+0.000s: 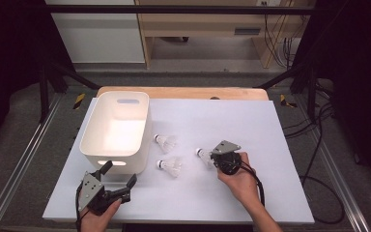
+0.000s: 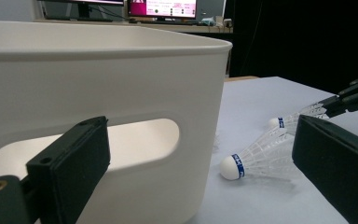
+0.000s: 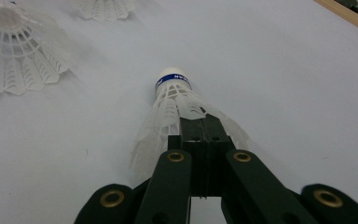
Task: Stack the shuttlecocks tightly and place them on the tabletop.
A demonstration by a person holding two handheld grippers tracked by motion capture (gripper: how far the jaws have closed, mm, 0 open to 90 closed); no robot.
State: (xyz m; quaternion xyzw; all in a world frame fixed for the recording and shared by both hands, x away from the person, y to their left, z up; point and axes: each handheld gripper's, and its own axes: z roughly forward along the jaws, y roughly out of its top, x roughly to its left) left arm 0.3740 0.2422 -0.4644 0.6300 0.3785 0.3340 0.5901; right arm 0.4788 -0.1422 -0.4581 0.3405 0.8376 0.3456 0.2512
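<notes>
Three white shuttlecocks with blue-banded cork tips are on the white table sheet. One (image 1: pixel 165 142) lies beside the white bin (image 1: pixel 89 140), and another (image 1: pixel 170 165) lies just nearer, also seen from the left gripper (image 2: pixel 256 158). My right gripper (image 1: pixel 212 158) is shut on the feather skirt of the third shuttlecock (image 1: pixel 204 154), cork pointing away from the jaws (image 3: pixel 175 95). The pads (image 3: pixel 200 128) pinch the skirt low over the sheet. My left gripper (image 1: pixel 120 172) is open at the bin's near wall, with nothing between its jaws (image 2: pixel 200 158).
The bin (image 2: pixel 98 84) has a handle slot in its near wall and looks empty inside. The sheet's wooden far edge (image 1: pixel 183 92) lies behind it. Dark frame rails run along both sides of the table. The two loose shuttlecocks (image 3: pixel 18 51) (image 3: pixel 105 8) lie ahead-left of the right gripper.
</notes>
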